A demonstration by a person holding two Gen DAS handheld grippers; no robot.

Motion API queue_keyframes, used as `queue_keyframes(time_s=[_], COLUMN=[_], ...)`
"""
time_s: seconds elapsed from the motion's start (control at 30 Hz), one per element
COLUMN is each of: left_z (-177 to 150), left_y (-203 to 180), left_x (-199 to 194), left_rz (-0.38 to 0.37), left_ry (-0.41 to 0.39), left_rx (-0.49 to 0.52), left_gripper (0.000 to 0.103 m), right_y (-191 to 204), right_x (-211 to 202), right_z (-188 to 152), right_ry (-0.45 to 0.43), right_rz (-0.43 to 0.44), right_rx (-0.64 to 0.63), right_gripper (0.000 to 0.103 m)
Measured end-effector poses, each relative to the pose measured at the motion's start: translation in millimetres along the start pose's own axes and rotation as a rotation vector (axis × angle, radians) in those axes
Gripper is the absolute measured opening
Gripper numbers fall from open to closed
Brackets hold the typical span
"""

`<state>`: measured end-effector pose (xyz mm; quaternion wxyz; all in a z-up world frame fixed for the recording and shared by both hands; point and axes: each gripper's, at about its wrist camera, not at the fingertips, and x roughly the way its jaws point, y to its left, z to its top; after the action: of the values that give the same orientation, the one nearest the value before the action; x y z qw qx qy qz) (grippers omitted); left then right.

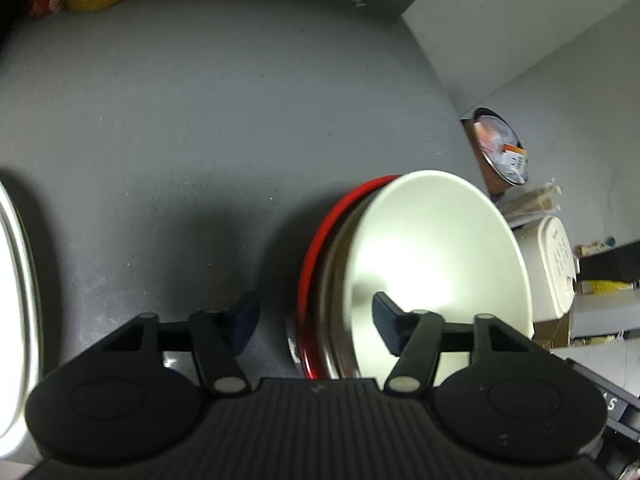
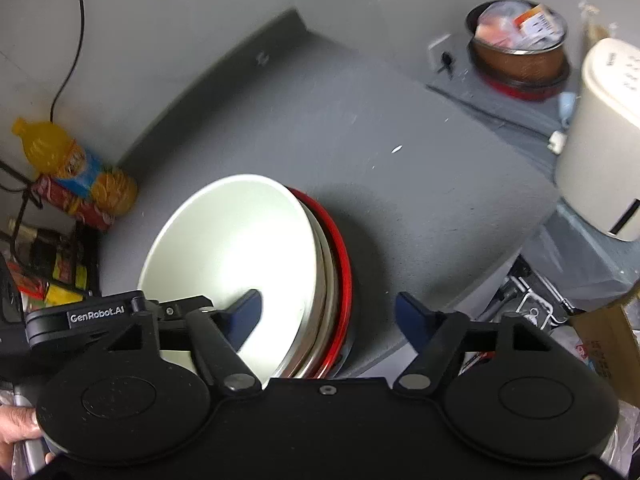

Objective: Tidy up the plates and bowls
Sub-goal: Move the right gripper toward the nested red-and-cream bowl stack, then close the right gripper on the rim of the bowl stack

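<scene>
The stack of dishes, a pale cream bowl (image 1: 436, 256) nested on a steel plate (image 1: 338, 304) and a red-rimmed plate (image 1: 316, 256), sits on the dark grey round tabletop (image 1: 200, 140) near its edge. Both grippers point steeply down at it from opposite sides. The left gripper (image 1: 316, 320) straddles the stack's rim, one blue-padded finger (image 1: 386, 316) over the bowl's inside, the other over the table; its jaws stand apart, pressing nothing. The right gripper (image 2: 328, 316) does likewise at the opposite rim, one finger (image 2: 246, 312) above the bowl's inside, the other outside the stack, jaws apart. A hand (image 2: 16, 428) shows at the lower left of the right wrist view.
</scene>
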<state>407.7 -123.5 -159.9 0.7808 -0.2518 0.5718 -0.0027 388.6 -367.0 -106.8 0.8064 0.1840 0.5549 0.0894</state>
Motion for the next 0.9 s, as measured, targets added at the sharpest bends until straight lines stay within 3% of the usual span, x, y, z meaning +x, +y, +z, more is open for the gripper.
queue_keyframes(time_s=[0.17, 0.33, 0.4, 0.6, 0.9], left_z=[2, 5, 6, 6, 11], left_y=[8, 12, 15, 15, 19], left_x=[16, 19, 20, 20, 18], left_rz=[-0.001, -0.022, -0.033, -0.030, -0.032], left_ry=[0.028, 0.029, 0.036, 0.036, 0.044], left_rx=[-0.078, -0.146, -0.171, -0.198, -0.196], left_gripper=[0.037, 0.038, 0.038, 0.038, 0.037], right_y=[-3, -5, -6, -4, -3], right_x=[24, 43, 49, 55, 57], right_z=[15, 31, 34, 40, 42], right_ry=[0.078, 0.144, 0.163, 0.203, 0.202], right_rz=[0.031, 0.076, 0.081, 0.111, 0.109], right_rx=[-0.040, -0.088, -0.111, -0.174, -0.158], right_gripper=[0.056, 0.035, 0.032, 0.032, 0.032])
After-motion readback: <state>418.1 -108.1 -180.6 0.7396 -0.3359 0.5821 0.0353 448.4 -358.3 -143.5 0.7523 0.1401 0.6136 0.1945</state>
